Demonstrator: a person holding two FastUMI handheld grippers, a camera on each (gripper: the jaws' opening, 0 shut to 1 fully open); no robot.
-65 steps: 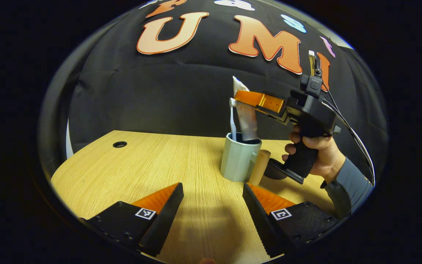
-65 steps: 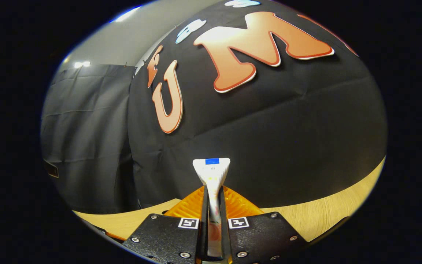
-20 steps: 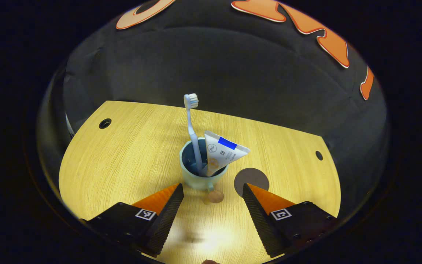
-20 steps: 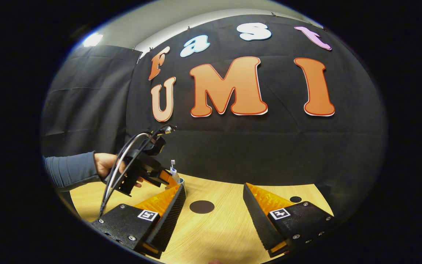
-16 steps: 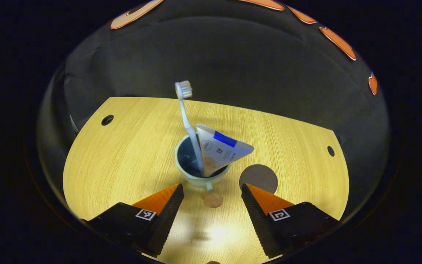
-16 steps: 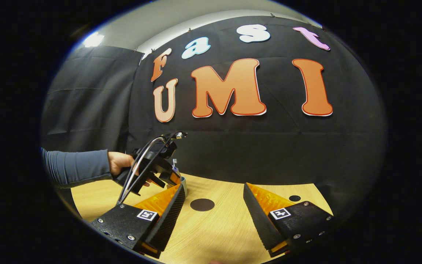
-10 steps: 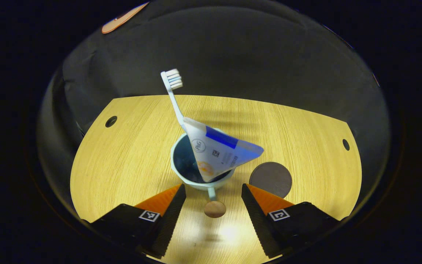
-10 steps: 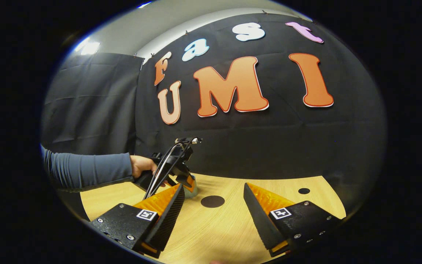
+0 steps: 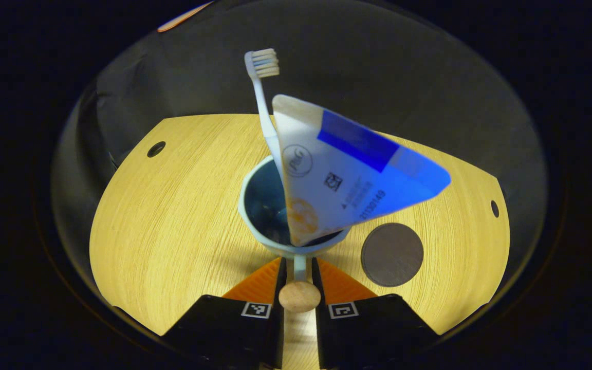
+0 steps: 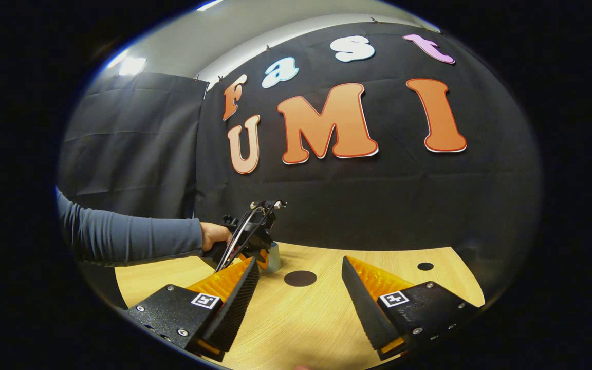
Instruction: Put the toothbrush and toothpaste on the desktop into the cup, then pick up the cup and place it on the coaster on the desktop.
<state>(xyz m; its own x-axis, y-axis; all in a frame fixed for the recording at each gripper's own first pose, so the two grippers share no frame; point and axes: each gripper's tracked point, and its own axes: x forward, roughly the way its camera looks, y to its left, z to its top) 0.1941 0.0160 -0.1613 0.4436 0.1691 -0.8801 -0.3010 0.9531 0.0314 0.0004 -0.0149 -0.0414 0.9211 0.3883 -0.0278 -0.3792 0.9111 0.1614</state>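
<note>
A pale blue-green cup (image 9: 255, 234) stands on the wooden desktop (image 9: 172, 216). In it are a white toothbrush (image 9: 261, 92), bristles up, and a white-and-blue toothpaste tube (image 9: 347, 169) leaning right. My left gripper (image 9: 298, 263) is shut on the cup's wooden handle (image 9: 299, 296), looking down from above. The dark round coaster (image 9: 392, 254) lies just right of the cup. In the right gripper view, my right gripper (image 10: 299, 260) hangs open and empty over the desk. Farther off are the coaster (image 10: 300, 278), the cup (image 10: 274, 258) and the left gripper (image 10: 247, 236) in a hand (image 10: 214, 235).
The desktop has small round cable holes at its back left (image 9: 155, 149) and right (image 9: 494, 208). Black cloth walls close the booth behind the desk. A grey sleeve (image 10: 131, 239) reaches in from the left in the right gripper view.
The right gripper let go of the toothpaste in the cup and drew back, open. My left gripper came down over the cup and shut on its handle.
</note>
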